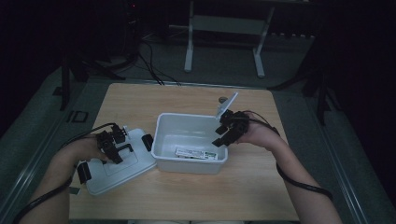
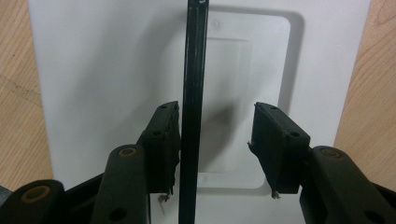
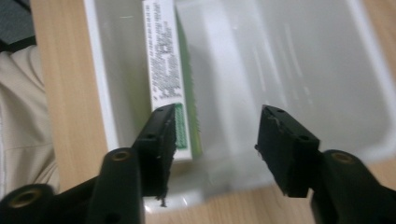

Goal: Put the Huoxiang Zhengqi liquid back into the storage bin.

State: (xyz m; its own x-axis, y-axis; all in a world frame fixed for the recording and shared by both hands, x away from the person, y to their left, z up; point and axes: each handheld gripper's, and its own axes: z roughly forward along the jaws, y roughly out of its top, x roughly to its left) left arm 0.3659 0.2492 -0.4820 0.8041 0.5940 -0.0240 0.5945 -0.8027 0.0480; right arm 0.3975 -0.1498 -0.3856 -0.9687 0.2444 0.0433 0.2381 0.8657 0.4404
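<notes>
Wooden table [image 1: 187, 191], light top, room around it dark. White plastic bin [image 1: 182, 128] near table centre, open at the top, upright. White lid [image 1: 135, 168] flat on the table just left of the bin, near corner touching or almost touching the bin wall; black latch clips at its ends. In the left gripper view, lid [image 2: 107, 70] seen from straight above, with a shallow rectangular recess at its middle. Black lid handle bar [image 2: 194, 93] raised upright, running between the jaws, against the inner face of the near-left jaw, clear of the other. Left gripper [image 1: 111, 148] over the lid, jaws released and spread [image 2: 215, 149], gripping nothing. Right gripper [image 1: 227, 131] at the right rim of the bin, tilted down into it; jaws likewise apart [image 3: 215, 149], nothing between them. Small white-and-green carton [image 1: 196, 153] lying flat on the bin floor along the wall nearest the person; in the right gripper view, carton [image 3: 163, 65] printed with fine text, green along one edge, its end behind the left jaw, contact not discernible.
</notes>
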